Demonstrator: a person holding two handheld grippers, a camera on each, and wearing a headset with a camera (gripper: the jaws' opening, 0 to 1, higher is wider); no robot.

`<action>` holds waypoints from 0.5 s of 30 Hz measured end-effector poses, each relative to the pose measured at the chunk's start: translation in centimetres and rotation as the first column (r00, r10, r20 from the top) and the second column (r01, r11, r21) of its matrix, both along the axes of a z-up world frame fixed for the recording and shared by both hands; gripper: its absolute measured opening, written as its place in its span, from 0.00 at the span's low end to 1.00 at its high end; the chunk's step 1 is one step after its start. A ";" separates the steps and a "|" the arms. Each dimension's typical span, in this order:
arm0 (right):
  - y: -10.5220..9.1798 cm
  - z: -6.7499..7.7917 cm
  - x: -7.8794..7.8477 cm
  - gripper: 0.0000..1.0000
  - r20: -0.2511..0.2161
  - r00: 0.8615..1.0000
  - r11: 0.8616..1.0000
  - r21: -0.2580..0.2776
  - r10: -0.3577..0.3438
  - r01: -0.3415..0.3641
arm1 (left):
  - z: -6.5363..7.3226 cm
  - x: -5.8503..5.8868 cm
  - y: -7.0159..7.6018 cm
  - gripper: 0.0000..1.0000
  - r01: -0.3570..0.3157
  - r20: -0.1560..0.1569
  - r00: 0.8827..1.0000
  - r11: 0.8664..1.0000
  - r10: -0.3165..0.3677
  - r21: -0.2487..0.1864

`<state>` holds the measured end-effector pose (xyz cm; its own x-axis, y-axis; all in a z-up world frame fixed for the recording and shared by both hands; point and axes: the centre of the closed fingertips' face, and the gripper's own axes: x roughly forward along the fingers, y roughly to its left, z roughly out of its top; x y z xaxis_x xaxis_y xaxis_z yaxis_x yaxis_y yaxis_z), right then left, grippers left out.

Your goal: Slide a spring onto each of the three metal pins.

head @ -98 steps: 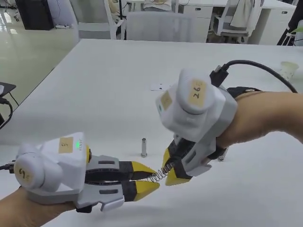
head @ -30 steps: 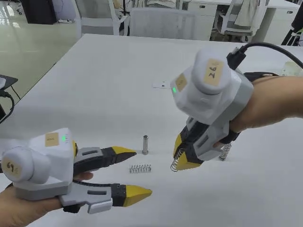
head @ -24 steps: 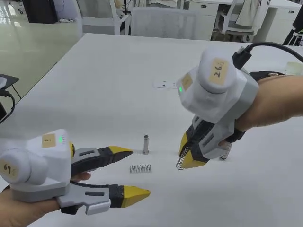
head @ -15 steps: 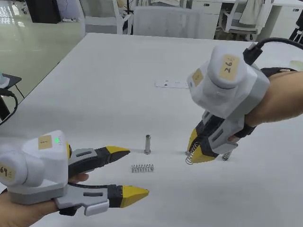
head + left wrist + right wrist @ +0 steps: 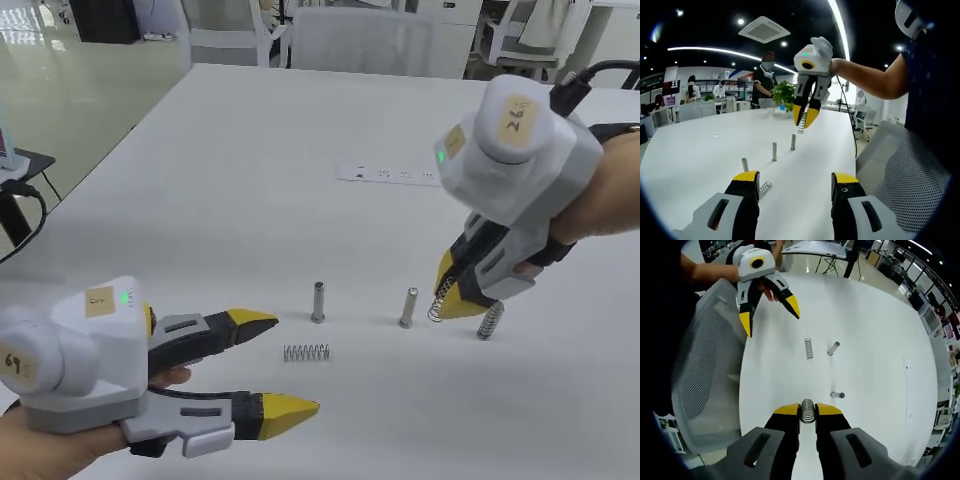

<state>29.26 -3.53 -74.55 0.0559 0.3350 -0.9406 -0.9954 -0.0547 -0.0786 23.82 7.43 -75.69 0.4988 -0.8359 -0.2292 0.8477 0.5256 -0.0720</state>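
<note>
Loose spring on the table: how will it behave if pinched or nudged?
The loose spring lies on its side, so a nudge probably rolls it. Thin open coils: likely light, and may squash or skid away if pinched.

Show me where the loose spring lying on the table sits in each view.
Head view: loose spring low centre, just below the leftmost pin.
Left gripper view: loose spring low, left of centre, down-right of that pin.
Right gripper view: loose spring at centre, left of that pin.
Shared landmark: the bare pin beside it.
</note>
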 end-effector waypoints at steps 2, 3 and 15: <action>-0.2 -0.1 0.7 0.09 0.011 1.000 1.000 -0.007 -0.008 0.008 | 0.0 0.0 0.0 0.53 -0.001 0.001 1.000 1.000 0.001 0.001; -0.2 -0.2 0.9 0.09 0.012 1.000 1.000 -0.008 -0.013 0.013 | 0.0 0.0 0.0 0.53 -0.001 0.001 1.000 1.000 0.001 0.001; 0.2 -1.1 4.2 0.09 0.048 0.997 0.998 -0.006 -0.063 0.064 | 0.0 0.0 0.1 0.52 -0.006 0.002 1.000 1.000 0.006 -0.001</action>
<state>33.47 -3.32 -75.65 0.1213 0.3227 -0.9387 -0.9920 0.0076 -0.1256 23.77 7.51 -75.65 0.5042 -0.8331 -0.2274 0.8447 0.5305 -0.0705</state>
